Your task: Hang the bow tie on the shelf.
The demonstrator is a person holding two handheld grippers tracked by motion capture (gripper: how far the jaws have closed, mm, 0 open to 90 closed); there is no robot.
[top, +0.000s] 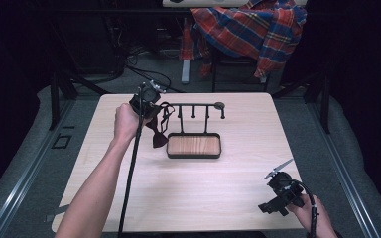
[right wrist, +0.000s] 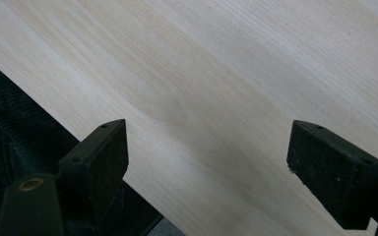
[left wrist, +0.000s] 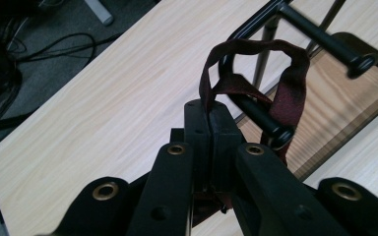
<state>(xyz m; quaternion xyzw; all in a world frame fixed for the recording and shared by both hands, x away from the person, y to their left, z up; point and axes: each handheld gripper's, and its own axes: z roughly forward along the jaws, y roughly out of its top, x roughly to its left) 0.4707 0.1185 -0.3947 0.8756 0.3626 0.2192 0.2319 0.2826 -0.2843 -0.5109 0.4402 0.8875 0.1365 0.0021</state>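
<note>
1. The table [top: 129, 198] is a light wood-grain top with rounded corners.
2. A black metal rack [top: 194, 145] stands on it, near the middle and closer to the far edge; its base is a dark-rimmed tray with a wooden floor.
3. From the tray's far side two thin posts rise to a crossbar with short pegs.

Pale wood table [top: 188, 198]; grey floor [top: 154, 69]; plaid shirt [top: 250, 27] draped behind; dark surroundings.
</note>
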